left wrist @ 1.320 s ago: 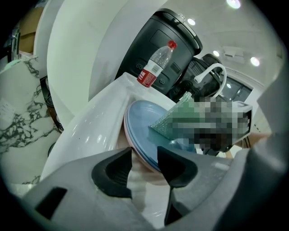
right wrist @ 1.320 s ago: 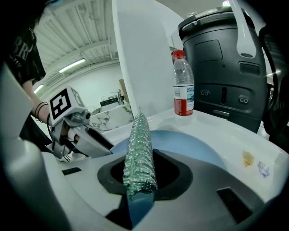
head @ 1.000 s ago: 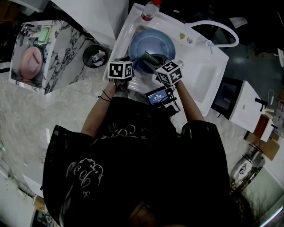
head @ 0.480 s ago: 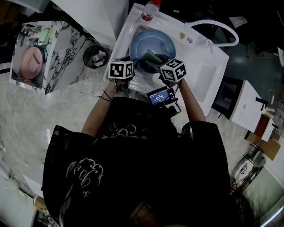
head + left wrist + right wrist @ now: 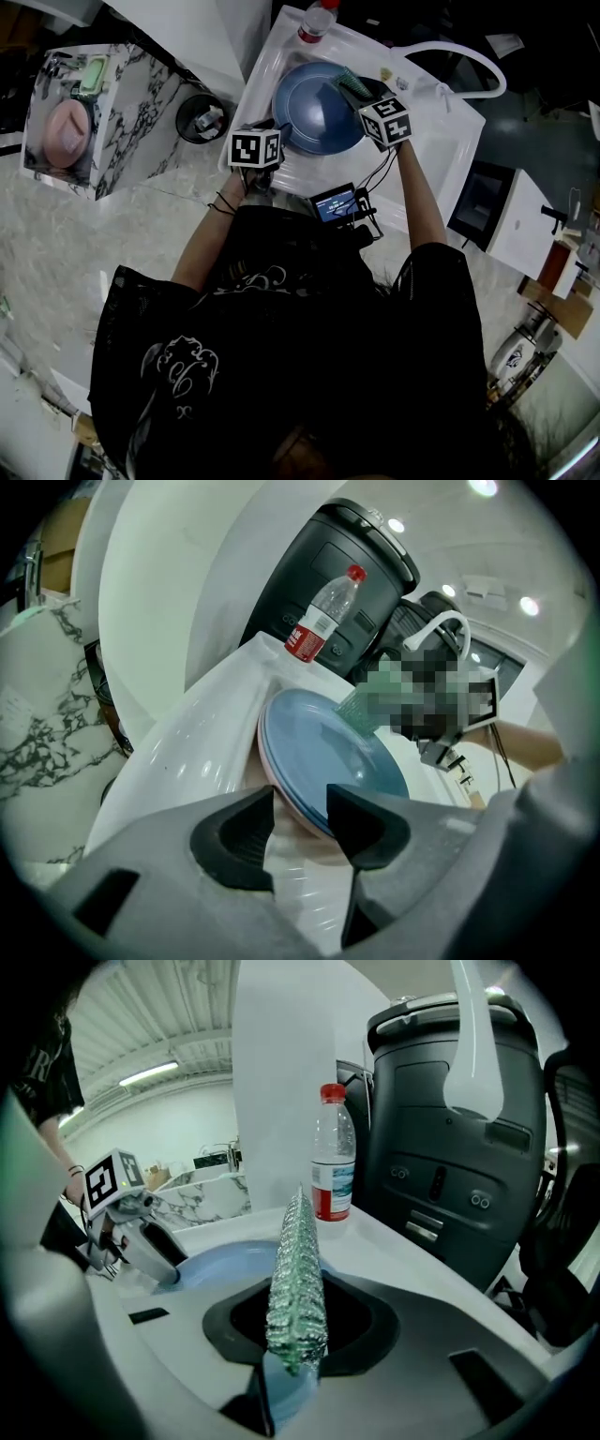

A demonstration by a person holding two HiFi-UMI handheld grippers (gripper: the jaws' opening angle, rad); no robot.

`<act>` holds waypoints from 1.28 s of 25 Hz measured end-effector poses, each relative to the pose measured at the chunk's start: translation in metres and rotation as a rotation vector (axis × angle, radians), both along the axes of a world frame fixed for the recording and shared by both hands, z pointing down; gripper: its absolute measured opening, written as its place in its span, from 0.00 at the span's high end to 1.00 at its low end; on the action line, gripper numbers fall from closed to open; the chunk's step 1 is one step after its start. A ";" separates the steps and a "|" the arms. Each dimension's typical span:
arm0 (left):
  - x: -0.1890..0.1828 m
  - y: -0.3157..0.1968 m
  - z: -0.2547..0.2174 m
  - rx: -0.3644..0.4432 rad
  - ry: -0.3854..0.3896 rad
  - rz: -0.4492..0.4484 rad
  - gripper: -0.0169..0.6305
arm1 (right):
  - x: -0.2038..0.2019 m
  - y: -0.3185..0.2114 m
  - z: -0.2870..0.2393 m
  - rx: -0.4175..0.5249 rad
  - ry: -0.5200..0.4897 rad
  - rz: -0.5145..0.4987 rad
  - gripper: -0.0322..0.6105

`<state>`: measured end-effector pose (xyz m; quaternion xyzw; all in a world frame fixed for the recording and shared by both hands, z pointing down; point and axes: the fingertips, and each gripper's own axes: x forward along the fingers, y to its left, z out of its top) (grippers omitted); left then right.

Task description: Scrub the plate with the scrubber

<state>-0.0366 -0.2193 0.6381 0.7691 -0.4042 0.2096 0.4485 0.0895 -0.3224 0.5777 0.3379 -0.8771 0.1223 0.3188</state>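
Blue plate (image 5: 314, 112) sits in the white sink (image 5: 427, 155). My left gripper (image 5: 274, 129) has the plate's near rim between its pads, with the jaws partly apart and closed around that edge. My right gripper (image 5: 364, 96) is clamped tight on the green scrubber (image 5: 351, 82), which stands on edge between the jaws and sticks out past their tips. It sits at the plate's far right rim, but I cannot tell whether it touches the plate. A red-capped water bottle (image 5: 317, 21) stands upright at the sink's far corner, well apart from both grippers.
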 end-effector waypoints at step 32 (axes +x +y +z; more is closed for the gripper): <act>-0.002 -0.001 -0.002 0.032 -0.031 -0.031 0.68 | 0.007 0.087 0.023 -0.089 0.074 -0.069 0.81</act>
